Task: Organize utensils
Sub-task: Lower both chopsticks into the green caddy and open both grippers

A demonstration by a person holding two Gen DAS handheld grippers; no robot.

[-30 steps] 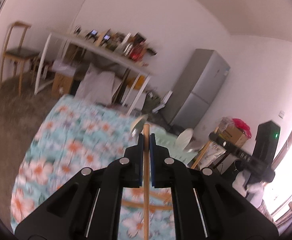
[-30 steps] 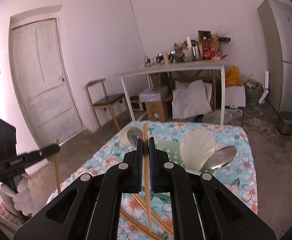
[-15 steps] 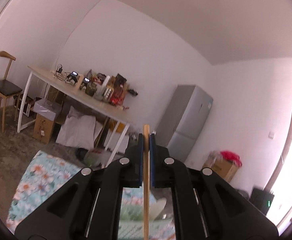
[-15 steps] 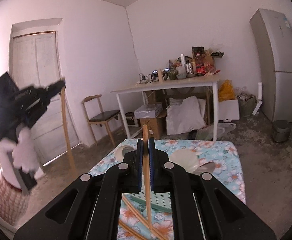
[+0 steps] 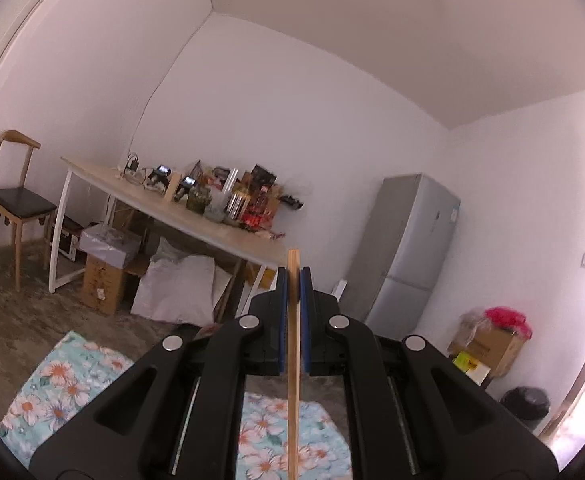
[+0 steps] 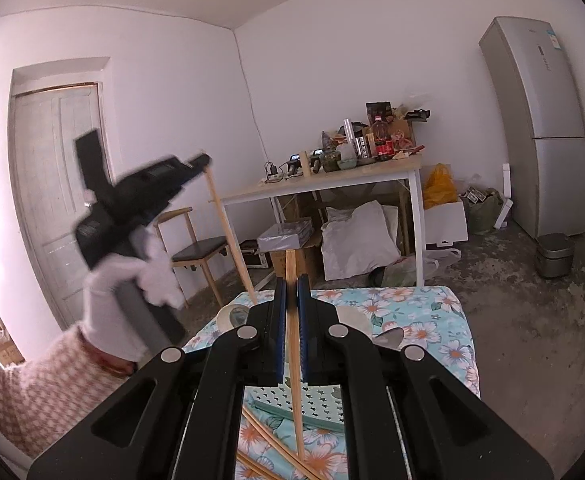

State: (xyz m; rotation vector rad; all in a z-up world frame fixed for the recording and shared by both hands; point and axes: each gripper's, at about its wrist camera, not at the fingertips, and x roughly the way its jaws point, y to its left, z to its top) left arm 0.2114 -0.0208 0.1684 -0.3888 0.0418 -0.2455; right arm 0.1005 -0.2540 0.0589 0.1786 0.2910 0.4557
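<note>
My left gripper (image 5: 293,280) is shut on a wooden chopstick (image 5: 293,360) and is tilted up toward the room. It also shows in the right wrist view (image 6: 202,160), raised high at the left, with its chopstick (image 6: 230,236) hanging down. My right gripper (image 6: 291,286) is shut on a second wooden chopstick (image 6: 294,360) above the floral-cloth table (image 6: 432,320). More chopsticks (image 6: 276,446) lie on the cloth by a pale green perforated tray (image 6: 316,404). A metal spoon (image 6: 388,336) and pale round dishes (image 6: 230,314) lie farther back.
A white desk (image 6: 332,180) loaded with bottles and clutter stands behind the table, with boxes and bags under it. A wooden chair (image 6: 200,248) and a door (image 6: 56,200) are at the left. A grey fridge (image 6: 540,128) stands at the right.
My left gripper has swung upward with its chopstick; its view has risen from the table to the wall and ceiling. My right gripper has lifted a little with its chopstick.
</note>
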